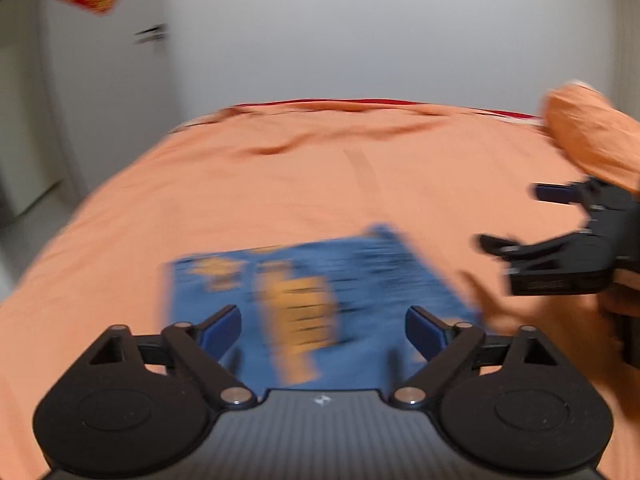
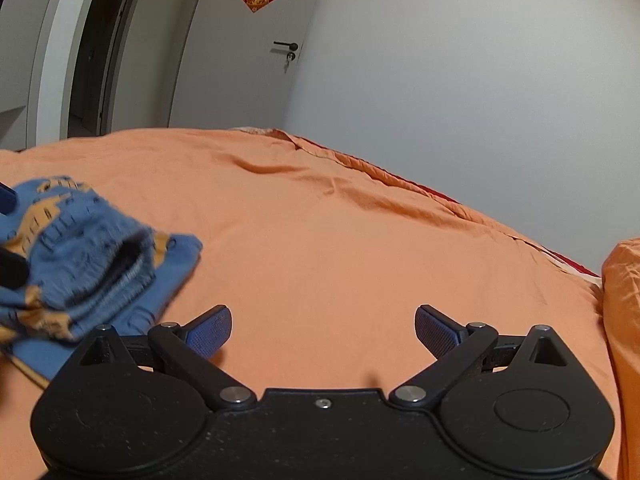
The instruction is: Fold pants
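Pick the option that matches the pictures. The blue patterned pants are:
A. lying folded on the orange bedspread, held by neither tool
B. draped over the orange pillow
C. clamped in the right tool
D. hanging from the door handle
A: the pants lie in a folded bundle on the orange bedspread, while the left tool and the right tool are both open with nothing between their fingers.

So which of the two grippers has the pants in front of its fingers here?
The left gripper: the folded blue pants lie straight ahead between its open fingers. The right gripper, also open, faces bare orange bedsheet, pants off to its left.
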A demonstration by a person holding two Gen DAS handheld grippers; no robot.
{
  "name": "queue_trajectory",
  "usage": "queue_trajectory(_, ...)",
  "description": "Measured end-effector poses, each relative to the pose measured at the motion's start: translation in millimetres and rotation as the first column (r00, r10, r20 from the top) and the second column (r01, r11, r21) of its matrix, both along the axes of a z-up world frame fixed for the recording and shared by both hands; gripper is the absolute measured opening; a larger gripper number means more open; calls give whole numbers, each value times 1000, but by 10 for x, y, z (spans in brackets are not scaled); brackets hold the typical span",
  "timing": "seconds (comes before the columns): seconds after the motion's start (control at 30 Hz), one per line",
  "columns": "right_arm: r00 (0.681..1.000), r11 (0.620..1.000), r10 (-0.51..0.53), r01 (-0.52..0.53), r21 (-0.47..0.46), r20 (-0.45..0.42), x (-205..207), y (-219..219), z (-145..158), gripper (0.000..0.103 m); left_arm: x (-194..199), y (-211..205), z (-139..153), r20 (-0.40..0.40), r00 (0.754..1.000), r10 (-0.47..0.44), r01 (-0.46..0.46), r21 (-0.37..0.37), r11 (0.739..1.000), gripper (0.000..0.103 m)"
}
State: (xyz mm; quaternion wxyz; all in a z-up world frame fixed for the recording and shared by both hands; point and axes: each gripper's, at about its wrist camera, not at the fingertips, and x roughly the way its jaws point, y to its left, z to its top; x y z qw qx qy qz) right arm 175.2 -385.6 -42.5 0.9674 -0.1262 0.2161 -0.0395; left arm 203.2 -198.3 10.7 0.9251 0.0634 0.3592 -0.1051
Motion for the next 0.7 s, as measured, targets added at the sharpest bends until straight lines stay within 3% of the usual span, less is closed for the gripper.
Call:
queue_trajectory(0.13,997,994,80,-80,71,8,96,313,175,100,72,554,-20,-56,969,240,-240,3,971,99)
queue_trajectory(0.23,985,968,167,-156,195,-39,120,617,264,102,88,781,-153,-126,938,323,-332,-64,941,99)
queue_trajectory(0.33,967,957,219,-188,219,-129,153,914,253,102,101,833,-357,-188,928,323,-342,-79,937,101)
queue_trajectory(0.43,960,992,125,-117,47,-249,154,1062,74,100,102,867,-481,-240,928,286,-309,-64,949,102)
queue_trajectory(0.47,955,995,101,-95,36,-279,131,1004,17,101,77,901,-462,-241,931,275,-300,-75,951,102)
queue_trajectory(0.53,946,993,73,-39,114,-316,34,823,-12,101,45,955,-431,-240,932,271,-297,-81,951,102)
queue_trajectory(0.6,948,992,54,-14,129,-313,-58,794,30,101,22,985,-430,-234,930,283,-310,-87,947,103)
queue_trajectory(0.7,969,979,92,-45,200,-231,-221,882,261,99,-23,1007,-372,-232,930,286,-318,-113,941,103)
